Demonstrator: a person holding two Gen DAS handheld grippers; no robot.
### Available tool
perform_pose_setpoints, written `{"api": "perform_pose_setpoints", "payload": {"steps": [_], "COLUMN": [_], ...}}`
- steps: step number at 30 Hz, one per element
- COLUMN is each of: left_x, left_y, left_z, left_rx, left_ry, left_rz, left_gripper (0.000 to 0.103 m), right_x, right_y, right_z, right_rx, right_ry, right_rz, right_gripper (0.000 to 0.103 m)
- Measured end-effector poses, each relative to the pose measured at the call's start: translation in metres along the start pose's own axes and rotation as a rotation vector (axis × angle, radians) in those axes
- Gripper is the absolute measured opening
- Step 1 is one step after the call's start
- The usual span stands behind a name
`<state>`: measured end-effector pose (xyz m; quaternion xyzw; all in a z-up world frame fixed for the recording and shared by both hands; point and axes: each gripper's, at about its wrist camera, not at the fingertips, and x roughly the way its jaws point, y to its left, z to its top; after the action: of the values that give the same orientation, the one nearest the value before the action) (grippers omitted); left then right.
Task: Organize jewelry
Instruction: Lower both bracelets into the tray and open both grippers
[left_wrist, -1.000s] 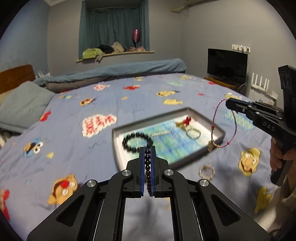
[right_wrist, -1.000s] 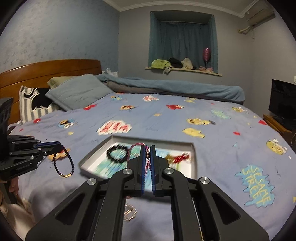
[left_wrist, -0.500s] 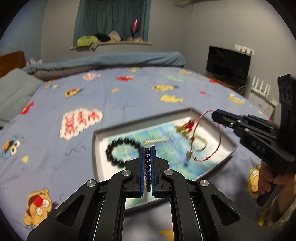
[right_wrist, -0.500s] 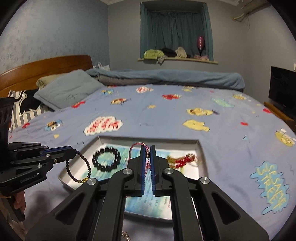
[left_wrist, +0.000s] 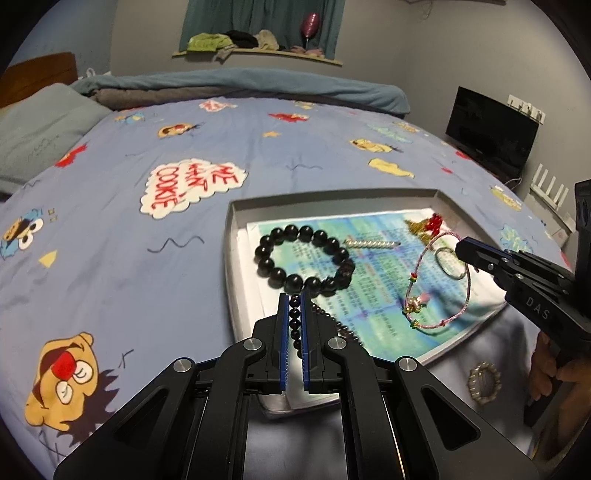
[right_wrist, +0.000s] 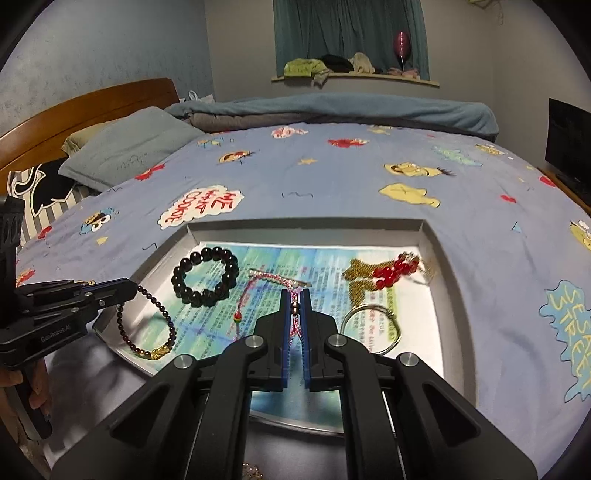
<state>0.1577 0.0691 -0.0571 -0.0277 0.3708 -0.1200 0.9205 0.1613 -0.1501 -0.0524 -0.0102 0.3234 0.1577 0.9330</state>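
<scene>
A gold piece, perhaps a bracelet, is cut off by the bottom edge.

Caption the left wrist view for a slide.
Left gripper clamps a small-bead bracelet above the tray; right gripper dangles a pink cord bracelet.

Both wrist views: near, downward, tray shared.

Tray floor is crowded: big black bead bracelet at 10 o'clock, red-and-gold piece at 2 o'clock, metal ring at 4 o'clock. Bare patch of printed liner mid-tray, 12 o'clock side. Bedspread outside the rim is open at 12; a studded ring lies off the near edge.
</scene>
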Motion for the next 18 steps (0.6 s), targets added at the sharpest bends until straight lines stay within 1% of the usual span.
{"api": "perform_pose_setpoints", "payload": {"steps": [4, 7, 12, 18], "left_x": [0.007, 0.011, 0.018, 0.022], "left_y": [-0.005, -0.009, -0.007, -0.011], "left_z": [-0.002, -0.003, -0.004, -0.005], "left_rx": [0.016, 0.045, 0.037, 0.068], "left_ry": [0.012, 0.011, 0.022, 0.023], "left_rz": [0.011, 0.047, 0.074, 0.101], "left_gripper": [0.006, 0.006, 0.006, 0.007], "right_x": [0.006, 0.011, 0.023, 0.032], "right_y": [0.004, 0.006, 0.009, 0.012], "right_z": [-0.002, -0.003, -0.006, -0.008], "right_rx": [-0.011, -0.019, -0.028, -0.041], "right_ry": [0.017, 0.028, 0.065, 0.086], "right_rz": [0.005, -0.001, -0.024, -0.032], "right_gripper": [0.005, 0.005, 0.005, 0.005]}}
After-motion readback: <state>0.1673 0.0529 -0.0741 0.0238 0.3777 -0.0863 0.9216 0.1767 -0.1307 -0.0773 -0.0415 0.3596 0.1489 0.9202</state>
